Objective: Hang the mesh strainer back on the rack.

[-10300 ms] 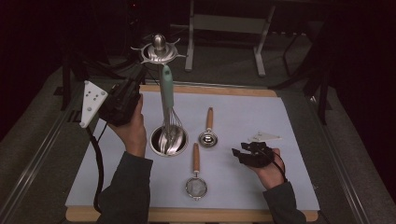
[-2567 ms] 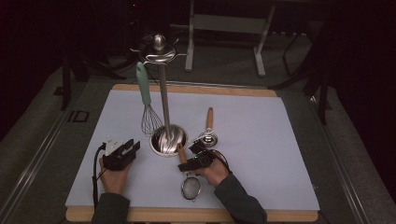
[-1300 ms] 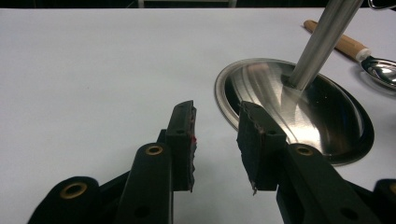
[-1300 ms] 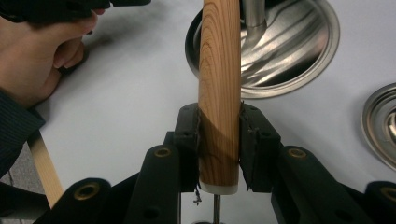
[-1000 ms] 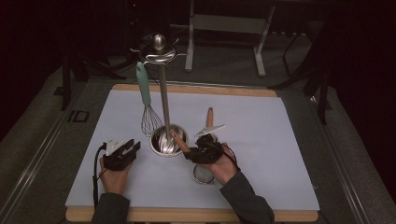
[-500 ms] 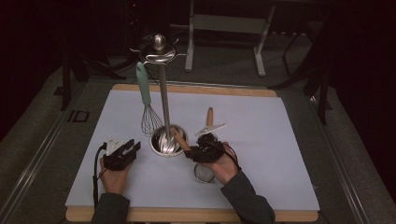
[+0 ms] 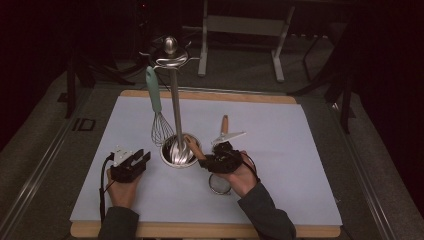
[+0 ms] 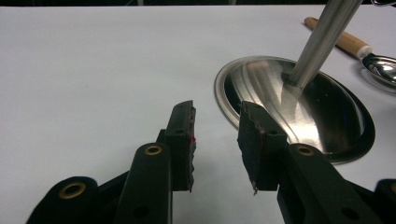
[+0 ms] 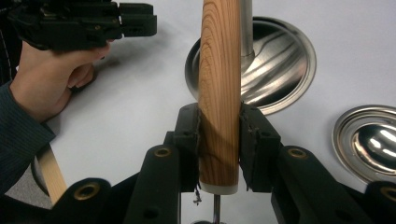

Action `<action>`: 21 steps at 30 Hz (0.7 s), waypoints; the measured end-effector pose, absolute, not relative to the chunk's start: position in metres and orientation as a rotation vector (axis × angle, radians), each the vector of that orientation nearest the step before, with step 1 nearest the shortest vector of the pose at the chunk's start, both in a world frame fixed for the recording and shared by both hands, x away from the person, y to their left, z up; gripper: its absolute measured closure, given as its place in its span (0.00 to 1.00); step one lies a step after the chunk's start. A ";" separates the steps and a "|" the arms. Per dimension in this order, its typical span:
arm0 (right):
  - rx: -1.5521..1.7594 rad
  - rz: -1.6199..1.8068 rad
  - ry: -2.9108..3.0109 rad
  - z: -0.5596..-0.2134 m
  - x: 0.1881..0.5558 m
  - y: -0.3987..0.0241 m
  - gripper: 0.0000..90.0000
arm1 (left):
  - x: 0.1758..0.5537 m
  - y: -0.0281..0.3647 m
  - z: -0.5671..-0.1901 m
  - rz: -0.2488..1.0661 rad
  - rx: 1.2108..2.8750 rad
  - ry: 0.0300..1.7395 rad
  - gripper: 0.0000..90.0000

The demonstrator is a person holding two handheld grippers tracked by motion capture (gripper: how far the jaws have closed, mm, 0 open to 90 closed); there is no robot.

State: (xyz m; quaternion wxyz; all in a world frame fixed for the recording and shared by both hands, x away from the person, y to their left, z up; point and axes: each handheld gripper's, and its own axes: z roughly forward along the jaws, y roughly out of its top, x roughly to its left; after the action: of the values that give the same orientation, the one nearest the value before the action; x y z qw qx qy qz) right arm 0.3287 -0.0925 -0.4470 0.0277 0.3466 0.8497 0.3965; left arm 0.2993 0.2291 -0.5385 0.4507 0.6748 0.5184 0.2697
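Note:
A steel utensil stand (image 7: 171, 100) rises from its round base (image 7: 178, 155) on the white mat (image 7: 300, 150). A teal-handled whisk (image 7: 154, 95) hangs from its top hooks. My right gripper (image 7: 207, 159) is shut on the wooden handle (image 9: 219, 93) of a small strainer. The handle tilts up toward the stand's base (image 9: 280, 56), and the mesh head (image 7: 219, 184) lies low by the hand. My left gripper (image 7: 137, 159) rests open on the mat left of the base (image 8: 317, 116), with nothing between its jaws (image 8: 217, 135).
A wooden-handled measuring spoon (image 7: 224, 125) lies on the mat right of the stand, its steel bowl (image 9: 369, 140) beside my right gripper. The mat sits on a wooden board (image 7: 210, 93). Dark floor and metal furniture legs surround the table.
Nothing moves over the last second. Earlier the left gripper held the whisk up by the stand; the whisk now hangs there. The right gripper has since taken the strainer's handle and tilted it up.

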 end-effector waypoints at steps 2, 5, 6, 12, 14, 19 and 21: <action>1.073 1.234 2.610 -0.445 0.328 -0.094 0.79 | 0.299 0.229 -0.538 0.667 1.669 1.281 0.74; 1.069 1.248 2.598 -0.443 0.327 -0.095 0.79 | 0.299 0.229 -0.538 0.667 1.670 1.280 0.74; 1.064 1.252 2.595 -0.442 0.327 -0.095 0.79 | 0.299 0.229 -0.538 0.668 1.670 1.279 0.74; 1.036 1.283 2.573 -0.436 0.325 -0.095 0.79 | 0.299 0.229 -0.538 0.668 1.672 1.280 0.74; 1.030 1.292 2.568 -0.433 0.324 -0.096 0.79 | 0.299 0.229 -0.538 0.668 1.670 1.280 0.74; 1.007 1.324 2.547 -0.428 0.322 -0.098 0.79 | 0.299 0.229 -0.538 0.668 1.670 1.280 0.74; 0.998 1.340 2.541 -0.426 0.322 -0.099 0.79 | 0.299 0.229 -0.538 0.668 1.669 1.280 0.74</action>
State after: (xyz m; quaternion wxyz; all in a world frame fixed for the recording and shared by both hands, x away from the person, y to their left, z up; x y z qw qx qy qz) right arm 0.3222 -0.0987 -0.4261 0.0503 0.3278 0.8345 0.4400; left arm 0.2991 0.2288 -0.5384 0.4506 0.6752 0.5178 0.2702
